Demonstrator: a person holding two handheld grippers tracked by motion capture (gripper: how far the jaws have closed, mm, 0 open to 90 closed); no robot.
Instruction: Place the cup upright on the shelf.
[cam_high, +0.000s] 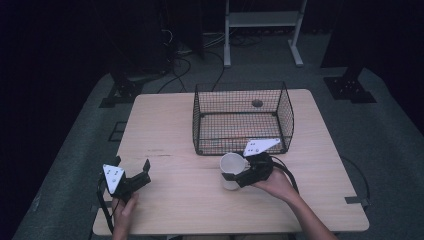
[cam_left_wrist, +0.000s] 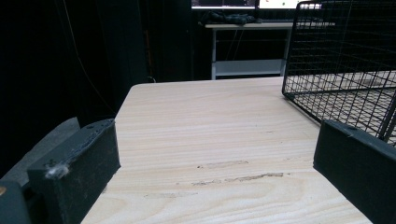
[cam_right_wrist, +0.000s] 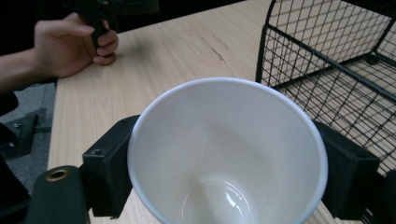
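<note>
Wooden table (cam_high: 165, 135) is carrying a basket (cam_high: 243, 118) at 12 o'clock; right gripper (cam_high: 235, 176) is clamping the cup (cam_high: 231, 170), left gripper (cam_high: 131, 169) is idling released—smooth walls risking slip.

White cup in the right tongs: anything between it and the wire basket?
Only the wire basket's own near wall stands between; the white cup, clamped in the right tongs, must go over it. The tabletop gap looks bare.

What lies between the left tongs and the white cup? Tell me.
Only bare table; the high view shows nothing between the left tongs and the white cup.
</note>
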